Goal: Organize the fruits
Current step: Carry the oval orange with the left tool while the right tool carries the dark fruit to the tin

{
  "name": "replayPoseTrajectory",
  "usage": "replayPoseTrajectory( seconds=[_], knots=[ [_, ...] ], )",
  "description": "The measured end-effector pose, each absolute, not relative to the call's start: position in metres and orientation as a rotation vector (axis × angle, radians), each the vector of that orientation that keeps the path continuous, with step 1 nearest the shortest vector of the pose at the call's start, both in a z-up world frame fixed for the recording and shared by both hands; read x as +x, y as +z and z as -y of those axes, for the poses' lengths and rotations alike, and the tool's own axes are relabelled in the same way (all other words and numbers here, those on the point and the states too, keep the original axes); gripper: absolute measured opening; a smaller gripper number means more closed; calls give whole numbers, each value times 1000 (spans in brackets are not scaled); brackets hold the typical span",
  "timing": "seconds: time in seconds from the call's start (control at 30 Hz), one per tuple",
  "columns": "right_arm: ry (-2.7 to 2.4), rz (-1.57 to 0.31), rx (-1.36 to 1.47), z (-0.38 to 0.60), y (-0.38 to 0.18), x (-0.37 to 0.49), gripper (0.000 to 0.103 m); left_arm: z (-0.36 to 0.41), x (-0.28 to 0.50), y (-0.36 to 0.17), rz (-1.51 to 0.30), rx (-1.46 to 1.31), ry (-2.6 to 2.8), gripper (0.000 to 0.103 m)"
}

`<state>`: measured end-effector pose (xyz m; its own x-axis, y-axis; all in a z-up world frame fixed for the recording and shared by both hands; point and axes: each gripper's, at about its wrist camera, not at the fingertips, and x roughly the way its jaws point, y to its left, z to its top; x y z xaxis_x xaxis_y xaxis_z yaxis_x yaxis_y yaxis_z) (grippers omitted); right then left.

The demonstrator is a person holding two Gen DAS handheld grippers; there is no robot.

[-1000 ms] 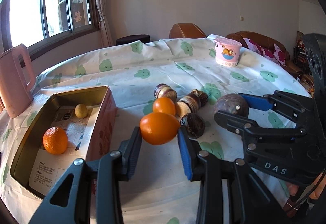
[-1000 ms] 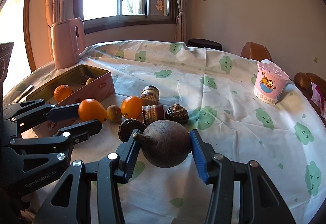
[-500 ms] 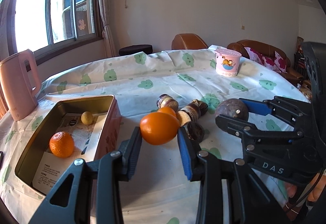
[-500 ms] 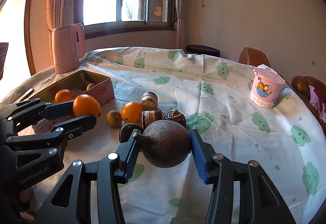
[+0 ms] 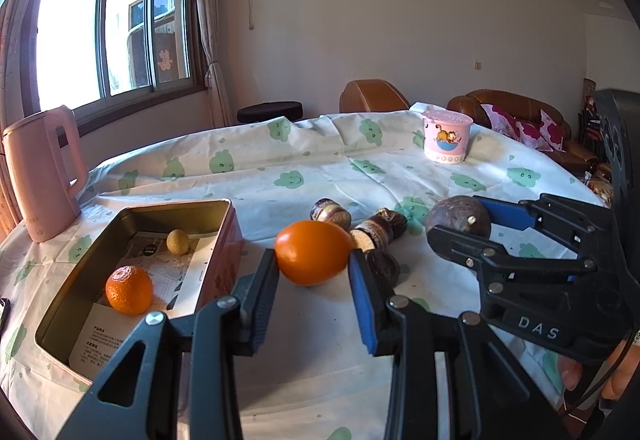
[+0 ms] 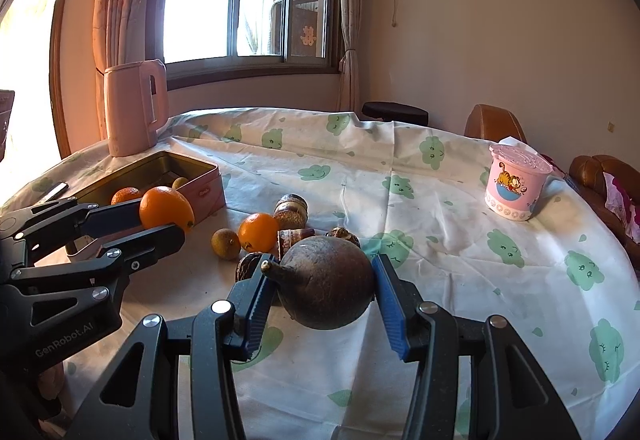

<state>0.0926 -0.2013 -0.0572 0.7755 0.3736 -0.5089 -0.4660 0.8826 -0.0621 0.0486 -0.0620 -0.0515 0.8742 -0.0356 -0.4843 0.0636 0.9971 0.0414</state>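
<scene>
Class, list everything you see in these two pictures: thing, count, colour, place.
Tin: one, pink, table's left.
Mandarin: one, orange, in tin.
Small fruit: one, yellow, in tin.
Loose orange: one, on cloth.
Brown pieces: several, mid-table.
Kettle: one, pink, by window.
Cup: one, pink, far right.
Tablecloth: white, green prints.
Left claw: shut on orange.
Right claw: shut on dark fruit.

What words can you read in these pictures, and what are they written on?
"DAS": on the black body of the right gripper.
"GenRobot.AI": on the black body of the left gripper.
Paper sheet in the tin box: printed, too small to read.
Red label on the box's pink side: too blurred.
Pink cup: a cartoon cat, no words I can read.
</scene>
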Motion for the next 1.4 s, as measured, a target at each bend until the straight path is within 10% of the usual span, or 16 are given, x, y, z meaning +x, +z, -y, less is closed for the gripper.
replayPoseTrajectory(
  seconds=[1.4],
  knots=[
    [437,-389,-165,212,-50,76,51,57,31,-38,-402,66,-19,37]
  ],
)
